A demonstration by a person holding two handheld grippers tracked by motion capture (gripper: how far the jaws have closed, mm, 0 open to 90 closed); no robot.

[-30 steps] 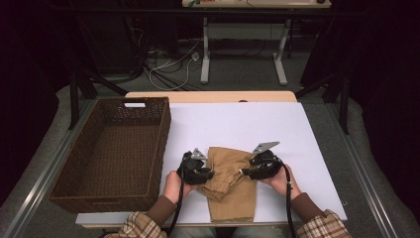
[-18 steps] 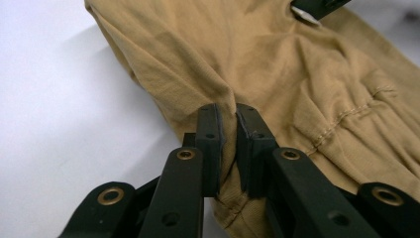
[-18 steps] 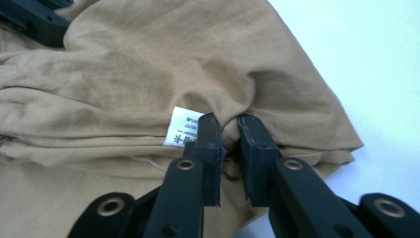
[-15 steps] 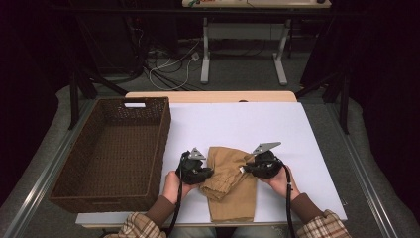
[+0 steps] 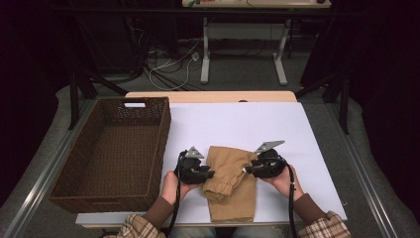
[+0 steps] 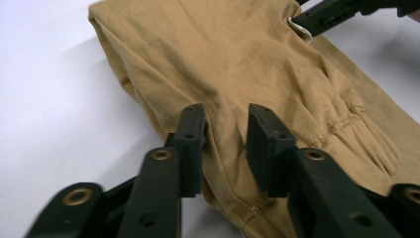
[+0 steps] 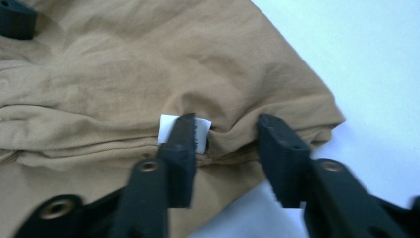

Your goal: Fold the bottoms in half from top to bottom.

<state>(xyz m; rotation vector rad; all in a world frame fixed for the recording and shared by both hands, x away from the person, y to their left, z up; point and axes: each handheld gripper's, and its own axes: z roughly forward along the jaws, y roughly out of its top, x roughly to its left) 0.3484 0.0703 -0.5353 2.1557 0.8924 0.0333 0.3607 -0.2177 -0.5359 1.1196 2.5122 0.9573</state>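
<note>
while the folded tan trousers point(image 5: 230, 181) lie on the white tabletop point(image 5: 257, 124) at its near edge, between the two hands, the brown wicker basket point(image 5: 59, 186) is seen to the left of them, just beside the left hand, and nothing is held in it apart from a small white tag point(image 5: 134, 104) fixed at its far rim. the left gripper point(image 5: 208, 174) is set at the left edge of the trousers; its jaws have just been opening, and in the left gripper view point(image 6: 225, 144) they are parted with a ridge of cloth between them, the pads standing beside the cloth rather than pinching it. the right gripper point(image 5: 247, 169) is set at the right edge; its jaws have likewise just been opening, and in the right gripper view point(image 7: 225, 146) they are spread over a fold of fabric next to a small white label point(image 7: 184, 132), with nothing clamped. a strip of light wood point(image 5: 210, 96) is shown along the far side of the white tabletop. beyond it, a dim room is seen, with cables point(image 5: 171, 69) on a grey floor and the white legs of another table point(image 5: 205, 54).
</note>
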